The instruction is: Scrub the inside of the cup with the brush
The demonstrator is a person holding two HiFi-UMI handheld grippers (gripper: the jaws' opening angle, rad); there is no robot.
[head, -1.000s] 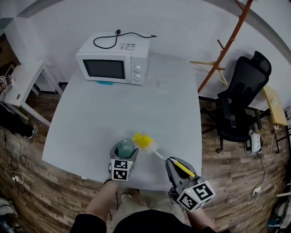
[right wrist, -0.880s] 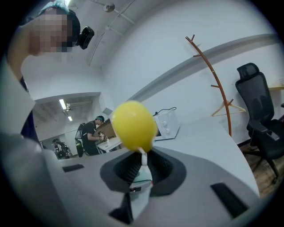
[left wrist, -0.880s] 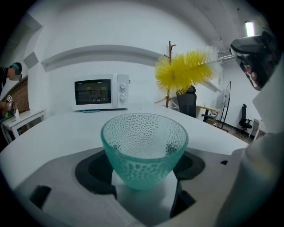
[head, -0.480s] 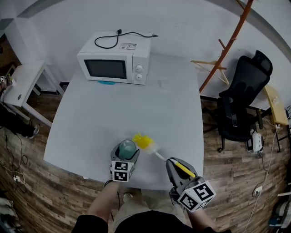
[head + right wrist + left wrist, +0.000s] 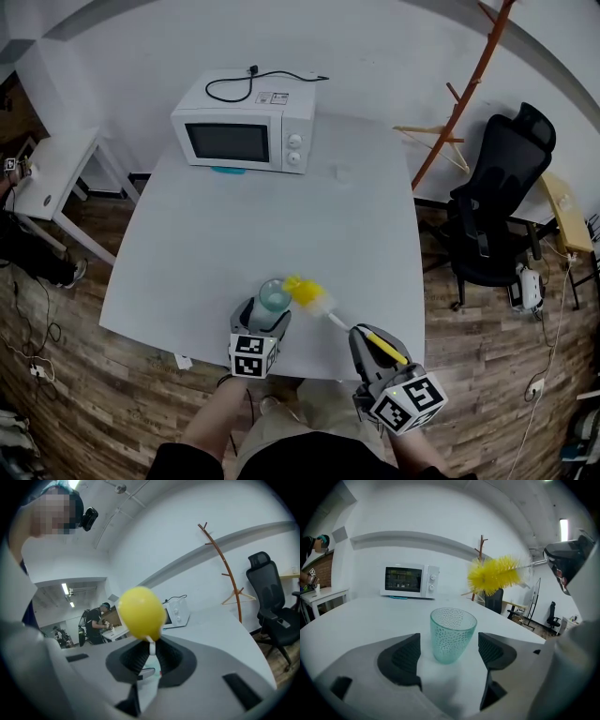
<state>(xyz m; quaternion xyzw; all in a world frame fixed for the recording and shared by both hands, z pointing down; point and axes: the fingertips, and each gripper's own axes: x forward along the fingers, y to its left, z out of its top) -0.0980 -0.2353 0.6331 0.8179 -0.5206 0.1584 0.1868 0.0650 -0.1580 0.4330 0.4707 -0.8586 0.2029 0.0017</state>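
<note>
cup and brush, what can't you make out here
- Cup bottom inside: left gripper view sees it side-on; too small in head view.
- Brush bristles: blurred to a smooth blob in right gripper view, too close to the camera.
- Microwave label print: too small, head view.

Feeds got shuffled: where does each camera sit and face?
Head view: on the person's head, steeply down at the table; left gripper, right gripper and forearms show.
Left gripper view: on the left gripper, along its open jaws either side of the cup.
Right gripper view: on the right gripper, along jaws shut on the brush.
All three share the brush and microwave.
</note>
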